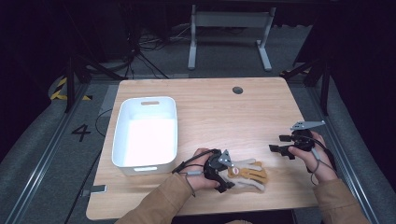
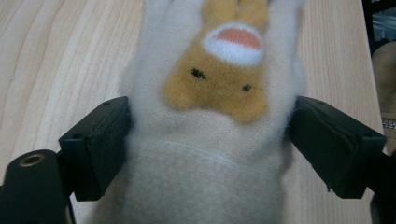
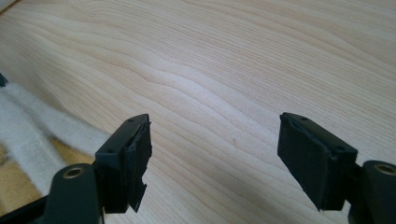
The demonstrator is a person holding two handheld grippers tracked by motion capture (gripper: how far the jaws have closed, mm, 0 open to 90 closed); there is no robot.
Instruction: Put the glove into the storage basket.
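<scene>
**Left gripper on the glove**

I see a cream glove (image 1: 246, 176) with a tan animal face lying at the near edge of the wooden table (image 1: 210, 107). My left gripper (image 2: 210, 144) straddles it — both jaws press its sides. My right gripper (image 1: 283, 143) sits well apart to the right, jaws wide apart over bare wood. A white bin (image 1: 122, 140) stands to the left.

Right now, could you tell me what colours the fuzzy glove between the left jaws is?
Cream fuzzy glove with an orange-tan animal face; clearest in the left gripper view.
</scene>
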